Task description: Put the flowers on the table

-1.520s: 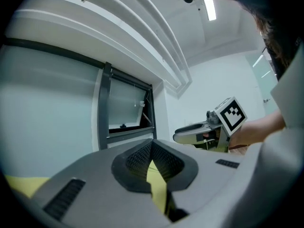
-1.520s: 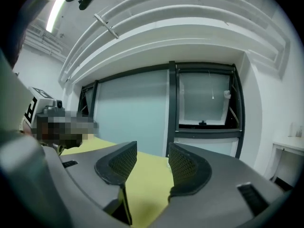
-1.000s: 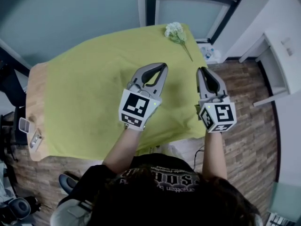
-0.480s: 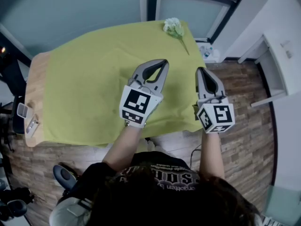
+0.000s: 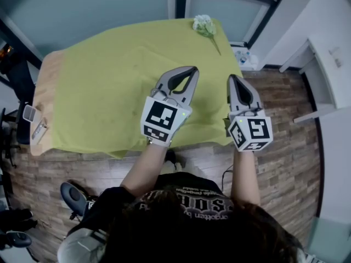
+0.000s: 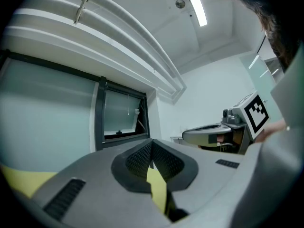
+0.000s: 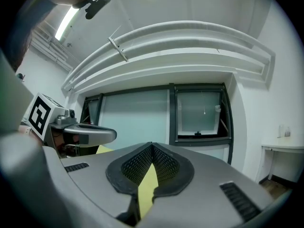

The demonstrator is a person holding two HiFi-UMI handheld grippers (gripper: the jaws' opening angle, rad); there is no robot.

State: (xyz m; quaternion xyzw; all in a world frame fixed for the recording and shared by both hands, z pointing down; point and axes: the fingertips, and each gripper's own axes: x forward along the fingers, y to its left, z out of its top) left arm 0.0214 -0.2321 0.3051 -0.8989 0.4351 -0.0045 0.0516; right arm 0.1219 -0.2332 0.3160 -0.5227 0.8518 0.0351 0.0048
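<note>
Head view: a table (image 5: 46,86) covered by a yellow-green cloth (image 5: 109,81) fills the upper half of the frame. One small bunch of white flowers (image 5: 204,25) lies on the cloth at the table's far corner, in the upper middle of the frame, stem pointing lower right. The left gripper (image 5: 192,70) and the right gripper (image 5: 230,77) hover side by side over the near edge of the table, in the middle of the frame, well apart from the flowers. Two small items (image 5: 34,122) sit on the bare wood at the left edge.

Left gripper view: the left gripper's (image 6: 151,145) jaws meet at the tips with nothing held; only yellow cloth shows through the gap behind them.

Right gripper view: the right gripper's (image 7: 152,148) jaws have just finished closing and are pressed together, empty.

Judged from this, the flowers are already placed and the step is clearing away. It is best done by keeping both grippers level and above the cloth, so nothing drags it or disturbs the bunch.

Count: one bunch of flowers, one table, one cloth, two grippers.
</note>
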